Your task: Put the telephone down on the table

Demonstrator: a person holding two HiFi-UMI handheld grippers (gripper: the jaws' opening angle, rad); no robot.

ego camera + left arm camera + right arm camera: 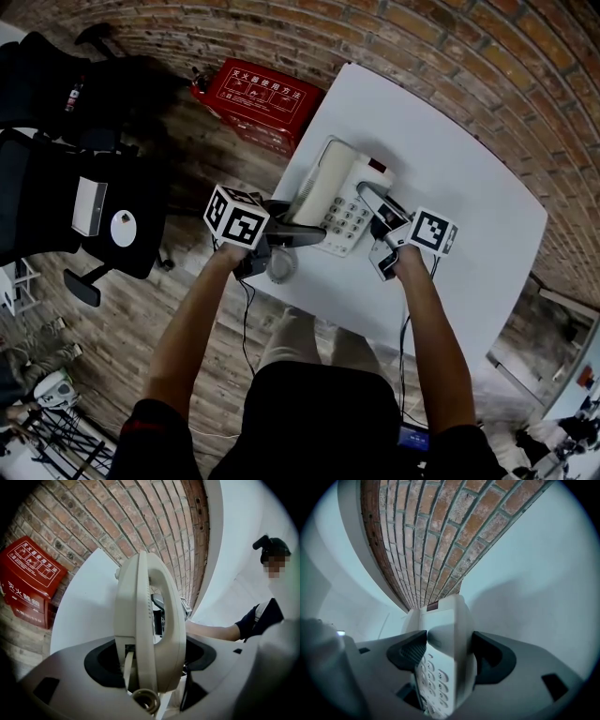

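Telephone (349,208) sits over the near left part of the white table (469,178), carried between the two grippers. It is tilted slightly, and no view shows whether its underside touches the top. Left gripper (292,234): jaws clamped on the telephone's left side, with the black pads (101,662) pressing on the end of the handset (317,183). The handset lies in its cradle. Right gripper (382,246): jaws clamped on the telephone's right edge, just beside the keypad (433,679), with pads on both faces of the casing. Both grippers point a little downward and away from the person, marker cubes on top. The coiled cord (281,265) hangs at the table's near left edge, just below the left gripper. A red box (258,98) stands on the wooden floor by the brick wall (422,37), beyond the table's left side. A black chair (56,159) stands well apart at far left.
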